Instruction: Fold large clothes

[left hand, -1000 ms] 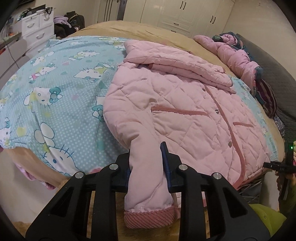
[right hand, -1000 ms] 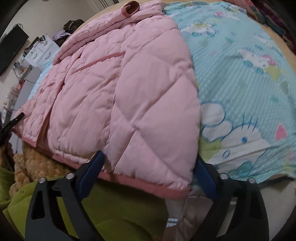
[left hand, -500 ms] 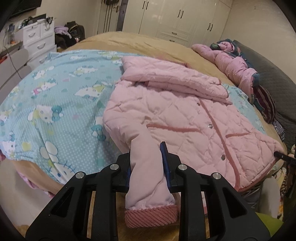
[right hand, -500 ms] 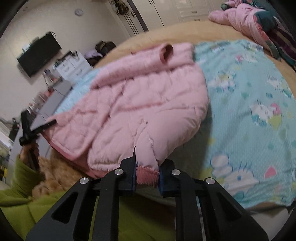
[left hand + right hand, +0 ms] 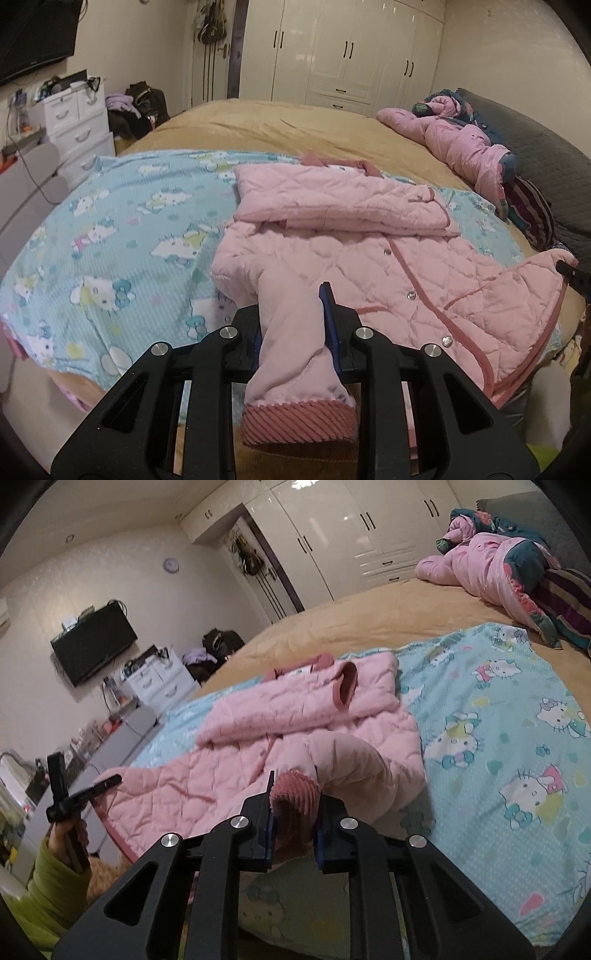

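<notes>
Both tools grip the pink quilted jacket. Left tool, at the bottom centre of its view, is clenched on one sleeve just above its ribbed cuff, which hangs toward the camera. Right tool has just closed, and its jaws now clamp a ribbed cuff of the same jacket, the fabric bunched between them, low in the middle of its view.

That jacket lies front up across the middle of both views on a blue cartoon-cat blanket, its snaps and darker pink trim showing and another sleeve folded across its upper part. Its lower right corner in the left view is lifted off the blanket by the right tool's tip at the right edge.

Under the blanket is a tan bed. More pink clothing is heaped at the upper right. White wardrobes fill the far wall, white drawers stand at the left, and a green sleeve shows in the lower left of the right view.
</notes>
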### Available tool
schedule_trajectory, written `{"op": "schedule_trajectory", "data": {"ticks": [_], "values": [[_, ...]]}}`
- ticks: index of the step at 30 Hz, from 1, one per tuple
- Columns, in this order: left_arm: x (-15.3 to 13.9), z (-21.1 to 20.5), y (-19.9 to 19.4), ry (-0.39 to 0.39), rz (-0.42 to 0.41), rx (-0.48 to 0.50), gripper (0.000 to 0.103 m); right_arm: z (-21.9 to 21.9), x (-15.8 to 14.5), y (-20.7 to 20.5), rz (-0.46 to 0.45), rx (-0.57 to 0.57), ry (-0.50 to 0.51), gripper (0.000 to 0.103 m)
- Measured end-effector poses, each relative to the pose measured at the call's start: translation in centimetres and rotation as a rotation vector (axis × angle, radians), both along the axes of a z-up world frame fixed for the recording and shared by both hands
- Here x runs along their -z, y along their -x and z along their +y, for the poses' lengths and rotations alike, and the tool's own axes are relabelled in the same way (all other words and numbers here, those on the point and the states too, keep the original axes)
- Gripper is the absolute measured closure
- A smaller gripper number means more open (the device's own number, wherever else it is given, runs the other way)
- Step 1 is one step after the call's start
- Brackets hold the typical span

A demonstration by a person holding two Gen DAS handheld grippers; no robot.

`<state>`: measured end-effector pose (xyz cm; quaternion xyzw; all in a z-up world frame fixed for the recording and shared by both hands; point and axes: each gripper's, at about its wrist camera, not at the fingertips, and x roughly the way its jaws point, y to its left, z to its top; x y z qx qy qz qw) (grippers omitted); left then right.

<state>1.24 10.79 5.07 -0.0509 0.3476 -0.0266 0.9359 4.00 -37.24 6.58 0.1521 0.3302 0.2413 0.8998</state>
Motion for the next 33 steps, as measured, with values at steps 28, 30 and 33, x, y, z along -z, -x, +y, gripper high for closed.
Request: {"op": "schedule_trajectory", "data": {"ticks": [28, 30, 33], "values": [[-2.9, 2.1, -5.3, 0.061, -0.078, -0.057, 0.085, -0.4, -1.8, -7.2, -0.027, 0.094, -0.103, 0.089], [-2.9, 2.2, -5.8, 0.062, -0.078, -0.056, 0.085, -0.1, -2.0, -8.0, -0.034, 0.093, -0.094, 0.089], [-3.3, 2.3, -7.0, 0.061, -0.080, -0.051, 0.085, 0.3, -2.4, -9.3, -0.044, 0.095, -0.084, 0.089]]}}
